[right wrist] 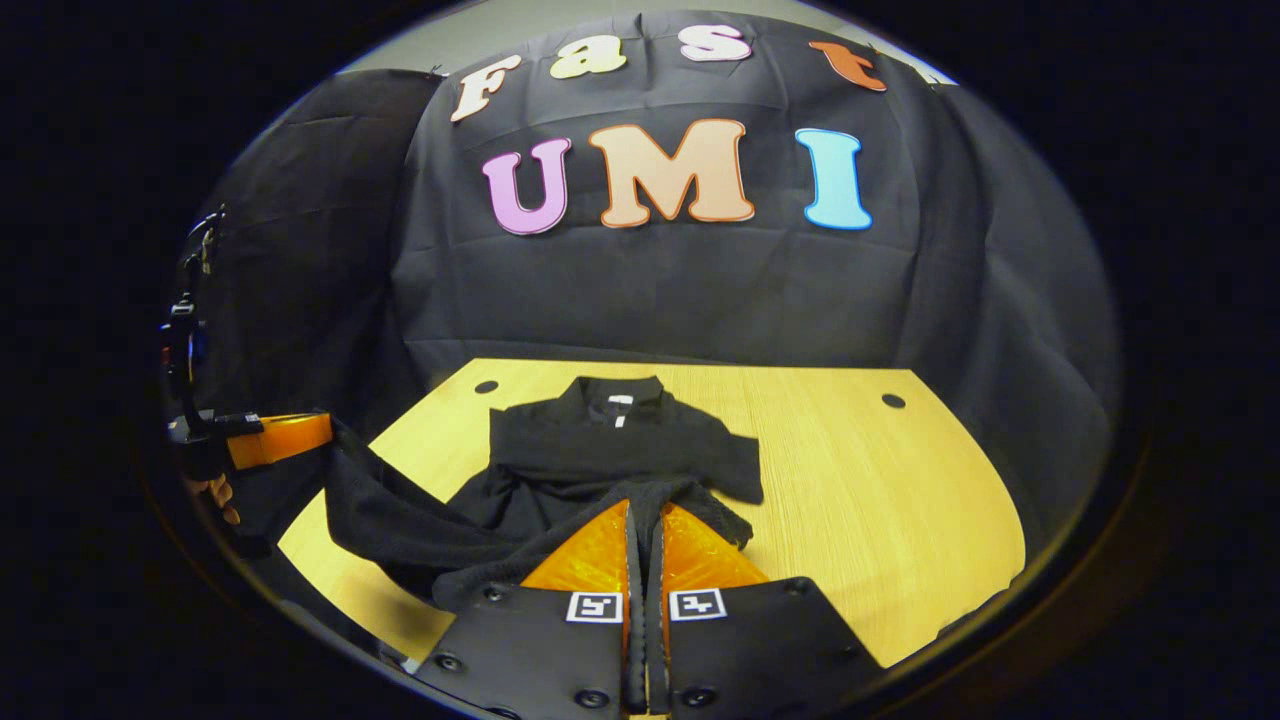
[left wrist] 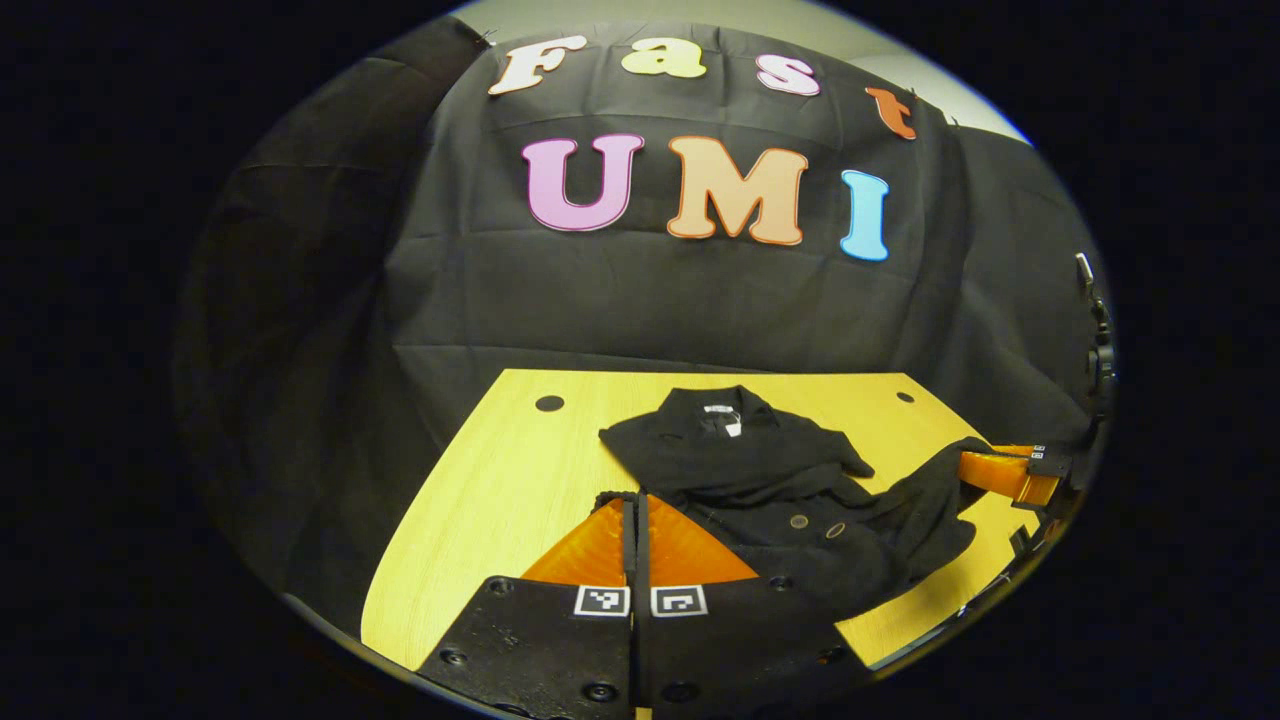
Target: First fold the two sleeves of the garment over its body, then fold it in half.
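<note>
Left gripper view, nearest: the left gripper (left wrist: 637, 505) has its jaws drawn together with only a thin slit between them, and their tips pinch a dark edge of the garment (left wrist: 770, 480) at its lower hem. Just beyond and to the right of these jaws the garment lies on the wooden surface (left wrist: 500, 480), collar at the far end with a pale tag (left wrist: 731, 428) inside it, and two round buttons (left wrist: 799, 521) on the front. One sleeve (left wrist: 790, 445) is folded across the chest. Farther right, the lower corner of the garment rises off the surface toward the right gripper (left wrist: 1005, 470), which meets the fabric at the edge of the picture; whether its jaws clamp the cloth there is hard to judge at that distance.

Right gripper view, nearest: the right gripper (right wrist: 645, 520) shows jaws closed to a narrow gap, with the hem of the garment (right wrist: 620, 450) caught between the tips. Left of these jaws a loose fold of cloth (right wrist: 400, 520) runs up toward the left gripper (right wrist: 285, 437), held by a hand (right wrist: 215, 495) at the picture's edge. Beyond the jaws the body lies flat on the surface (right wrist: 880, 510), collar farthest. Two small round holes (right wrist: 893, 401) mark the far part of the surface.
</note>
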Available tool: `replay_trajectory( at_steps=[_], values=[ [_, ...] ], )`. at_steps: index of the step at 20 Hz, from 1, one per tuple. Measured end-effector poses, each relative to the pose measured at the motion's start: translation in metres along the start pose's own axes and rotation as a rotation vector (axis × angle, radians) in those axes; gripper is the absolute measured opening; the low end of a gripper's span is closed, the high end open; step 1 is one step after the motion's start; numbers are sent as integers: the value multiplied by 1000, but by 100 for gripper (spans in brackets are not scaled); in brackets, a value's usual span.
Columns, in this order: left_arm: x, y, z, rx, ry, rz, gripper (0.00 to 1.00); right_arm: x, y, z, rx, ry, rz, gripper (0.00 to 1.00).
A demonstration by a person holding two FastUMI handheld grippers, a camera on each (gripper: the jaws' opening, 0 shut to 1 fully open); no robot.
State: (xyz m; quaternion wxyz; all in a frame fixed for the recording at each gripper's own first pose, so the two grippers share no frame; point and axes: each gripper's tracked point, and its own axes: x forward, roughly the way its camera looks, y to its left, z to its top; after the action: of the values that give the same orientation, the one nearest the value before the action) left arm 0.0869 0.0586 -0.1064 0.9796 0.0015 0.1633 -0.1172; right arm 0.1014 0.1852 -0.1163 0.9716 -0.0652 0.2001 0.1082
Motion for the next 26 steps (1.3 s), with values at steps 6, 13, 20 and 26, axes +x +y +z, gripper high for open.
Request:
replay_trajectory(
  at_steps=[6, 13, 20, 26],
  values=[
    [36, 12, 34, 15, -33, 31, 0, 39, -8, 42, 39, -17, 7, 3],
    [97, 15, 59, -21, -36, 79, 0, 99, -27, 83, 56, -29, 12, 2],
    [171, 19, 74, -140, -45, 146, 0, 195, -46, 108, 78, 11, 8, 2],
    [237, 18, 51, -94, 9, 186, 0, 267, -53, 87, 105, 93, 25, 3]
  ],
)
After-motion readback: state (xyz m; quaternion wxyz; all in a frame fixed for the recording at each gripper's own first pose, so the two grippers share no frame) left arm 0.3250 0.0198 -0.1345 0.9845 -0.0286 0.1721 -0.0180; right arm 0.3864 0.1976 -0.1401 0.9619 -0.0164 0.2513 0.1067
